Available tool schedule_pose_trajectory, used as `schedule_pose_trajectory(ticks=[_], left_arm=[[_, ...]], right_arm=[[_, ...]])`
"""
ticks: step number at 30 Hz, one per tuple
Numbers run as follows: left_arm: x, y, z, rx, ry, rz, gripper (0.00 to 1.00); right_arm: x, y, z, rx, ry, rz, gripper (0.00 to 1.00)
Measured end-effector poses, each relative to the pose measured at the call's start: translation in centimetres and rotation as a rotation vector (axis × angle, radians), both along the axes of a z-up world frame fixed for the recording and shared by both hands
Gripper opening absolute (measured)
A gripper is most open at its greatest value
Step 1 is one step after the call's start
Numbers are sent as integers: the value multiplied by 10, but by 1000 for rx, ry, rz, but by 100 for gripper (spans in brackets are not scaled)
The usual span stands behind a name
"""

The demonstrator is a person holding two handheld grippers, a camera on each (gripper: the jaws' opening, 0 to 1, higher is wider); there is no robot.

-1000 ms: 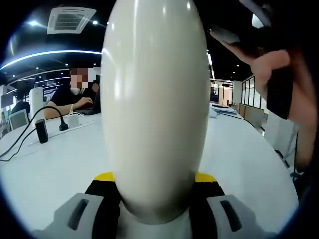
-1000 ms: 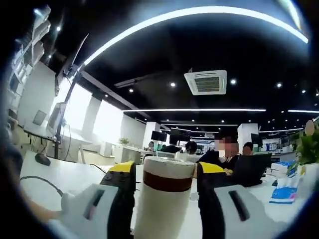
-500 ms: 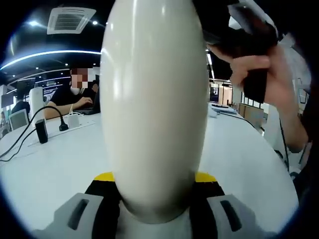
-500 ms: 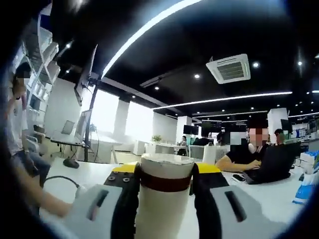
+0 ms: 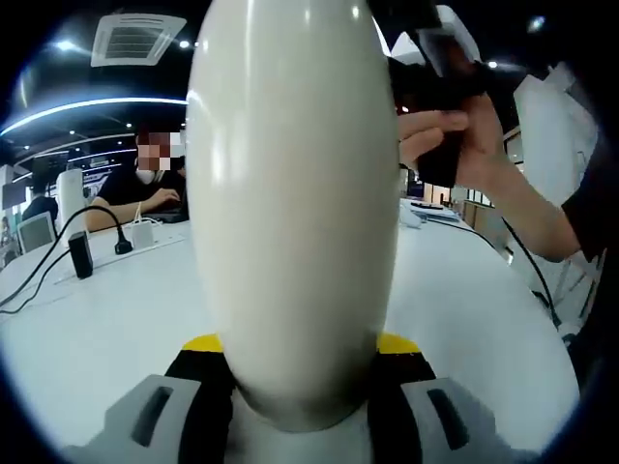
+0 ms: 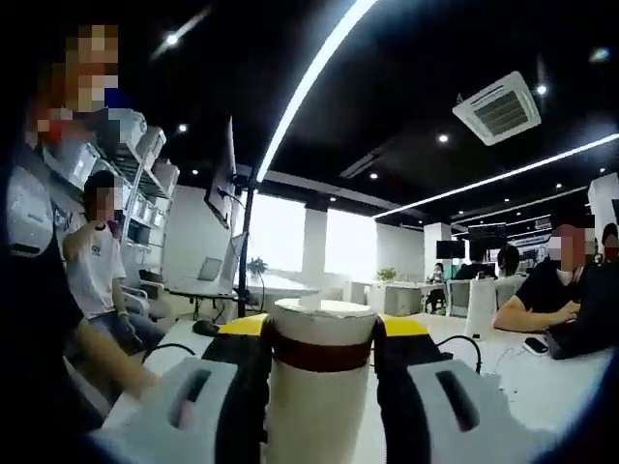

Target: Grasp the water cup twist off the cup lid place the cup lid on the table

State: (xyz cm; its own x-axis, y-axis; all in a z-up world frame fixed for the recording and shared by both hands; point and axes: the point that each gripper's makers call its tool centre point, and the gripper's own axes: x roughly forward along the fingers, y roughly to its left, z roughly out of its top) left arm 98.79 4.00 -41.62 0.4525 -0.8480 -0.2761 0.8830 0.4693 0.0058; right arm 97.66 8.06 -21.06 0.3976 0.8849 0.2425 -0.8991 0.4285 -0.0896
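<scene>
A large cream-white, egg-shaped water cup point(image 5: 290, 213) stands upright, its top running out of the left gripper view. My left gripper point(image 5: 295, 348) is shut on its lower body, yellow-tipped fingers point(image 5: 203, 343) on either side. In the right gripper view my right gripper point(image 6: 319, 333) is shut on the cup lid point(image 6: 319, 387), a cream cylinder with a brown band. Whether the lid still sits on the cup is hidden. A hand point(image 5: 455, 135) holds the dark right gripper point(image 5: 435, 87) by the cup's upper right edge.
The white table point(image 5: 97, 319) spreads around the cup, with a black plug and cable point(image 5: 82, 253) at the left. A person sits working behind it point(image 5: 150, 184). Other people point(image 6: 97, 261) sit at the left of the right gripper view, near a monitor on a pole point(image 6: 227, 179).
The right gripper's camera has swung round, so the room has slid rightward while the lid stays gripped. In the left gripper view the hand with the right gripper has come closer to the cup.
</scene>
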Motion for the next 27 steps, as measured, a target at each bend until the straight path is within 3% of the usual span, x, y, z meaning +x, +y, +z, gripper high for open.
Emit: schedule_pose_trajectory(ticks=[2, 5, 15, 24, 27], left_arm=[[-2, 0, 0, 0, 0, -2, 55], [-3, -1, 1, 0, 0, -3, 55], [-3, 0, 1, 0, 0, -4, 55], [-4, -1, 1, -1, 0, -3, 55], [-3, -1, 1, -2, 0, -8, 55]], right_arm=[[-2, -1, 0, 20, -12, 52, 44], [-2, -4, 0, 48, 27, 124, 44], [-3, 0, 0, 81, 52, 312, 44], [-5, 3, 0, 187, 64, 498, 44], [-8, 9, 0, 161, 66, 542, 44]])
